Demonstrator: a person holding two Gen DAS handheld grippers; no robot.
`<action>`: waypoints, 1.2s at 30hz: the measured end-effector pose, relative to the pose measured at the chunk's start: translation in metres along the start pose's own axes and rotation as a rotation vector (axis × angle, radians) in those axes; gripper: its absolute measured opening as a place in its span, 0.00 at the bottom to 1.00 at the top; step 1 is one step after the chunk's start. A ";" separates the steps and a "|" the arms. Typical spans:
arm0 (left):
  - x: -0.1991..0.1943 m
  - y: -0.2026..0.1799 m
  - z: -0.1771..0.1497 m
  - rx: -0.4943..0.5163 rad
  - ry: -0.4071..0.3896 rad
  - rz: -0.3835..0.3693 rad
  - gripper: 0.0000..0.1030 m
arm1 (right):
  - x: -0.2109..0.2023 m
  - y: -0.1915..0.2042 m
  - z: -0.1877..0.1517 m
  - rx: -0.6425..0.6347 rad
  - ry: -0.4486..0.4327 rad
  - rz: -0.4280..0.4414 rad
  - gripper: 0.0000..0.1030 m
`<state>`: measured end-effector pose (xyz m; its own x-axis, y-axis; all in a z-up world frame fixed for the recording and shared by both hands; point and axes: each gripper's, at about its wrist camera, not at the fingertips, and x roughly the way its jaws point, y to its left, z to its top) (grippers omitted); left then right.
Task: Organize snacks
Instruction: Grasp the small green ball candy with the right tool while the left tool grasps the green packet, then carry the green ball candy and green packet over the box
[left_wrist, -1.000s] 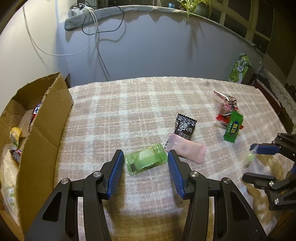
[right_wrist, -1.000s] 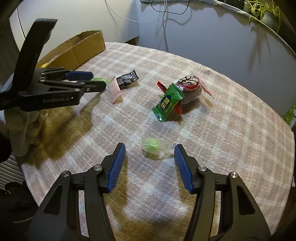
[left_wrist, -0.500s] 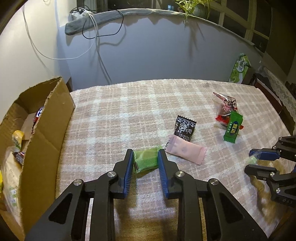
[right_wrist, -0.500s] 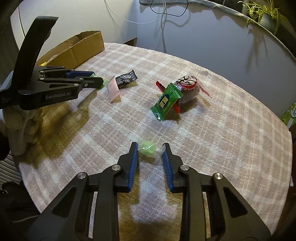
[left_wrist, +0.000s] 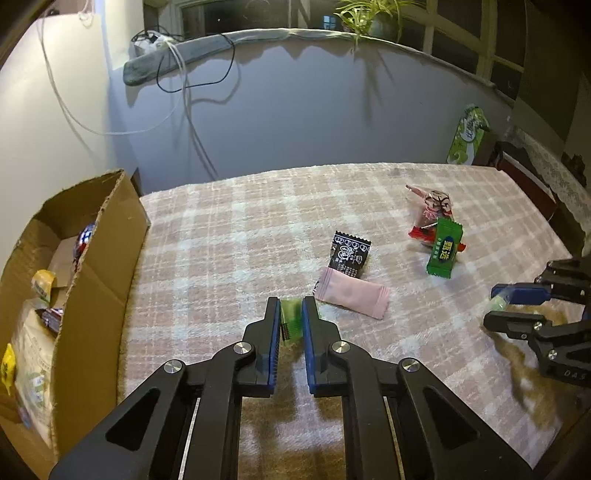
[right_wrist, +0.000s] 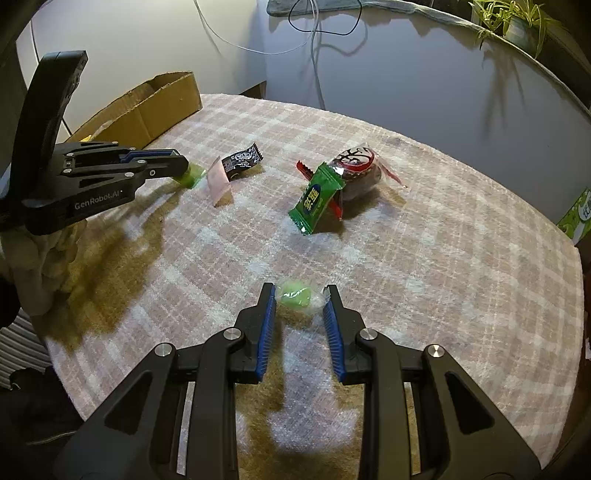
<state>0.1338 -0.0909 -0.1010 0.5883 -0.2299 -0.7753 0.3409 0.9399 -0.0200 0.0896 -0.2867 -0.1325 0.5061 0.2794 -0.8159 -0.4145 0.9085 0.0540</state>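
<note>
My left gripper (left_wrist: 290, 308) is shut on a green snack packet (left_wrist: 291, 320), squeezed between its blue pads just above the checked tablecloth; it also shows in the right wrist view (right_wrist: 192, 175). My right gripper (right_wrist: 300, 293) is shut on a pale green wrapped candy (right_wrist: 295, 295) and holds it above the cloth. The right gripper also shows in the left wrist view (left_wrist: 496, 308) at the right edge. An open cardboard box (left_wrist: 92, 266) with several snacks inside stands at the left.
On the cloth lie a pink sachet (left_wrist: 352, 297), a black packet (left_wrist: 349, 254), a green candy bar (left_wrist: 443, 251) and a red-and-clear wrapped snack (left_wrist: 432, 206). A green-white carton (left_wrist: 469, 134) stands at the far right. The table's front edge is near both grippers.
Both grippers closed from wide open onto their snacks. The left squeezed the green packet narrower and lifted slightly; the right closed on the pale green candy and raised it a little.
</note>
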 end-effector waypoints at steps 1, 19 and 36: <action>0.000 0.000 0.000 0.000 0.001 0.000 0.10 | 0.000 0.000 0.000 0.000 0.000 0.000 0.26; 0.003 -0.014 -0.007 -0.001 0.012 -0.025 0.04 | -0.011 -0.006 -0.006 0.020 -0.021 -0.005 0.26; -0.065 0.023 -0.006 -0.073 -0.113 -0.007 0.04 | -0.040 0.034 0.040 -0.057 -0.123 0.059 0.26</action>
<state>0.0987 -0.0529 -0.0549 0.6667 -0.2593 -0.6987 0.2931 0.9532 -0.0741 0.0855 -0.2542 -0.0748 0.5675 0.3709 -0.7351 -0.4867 0.8713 0.0639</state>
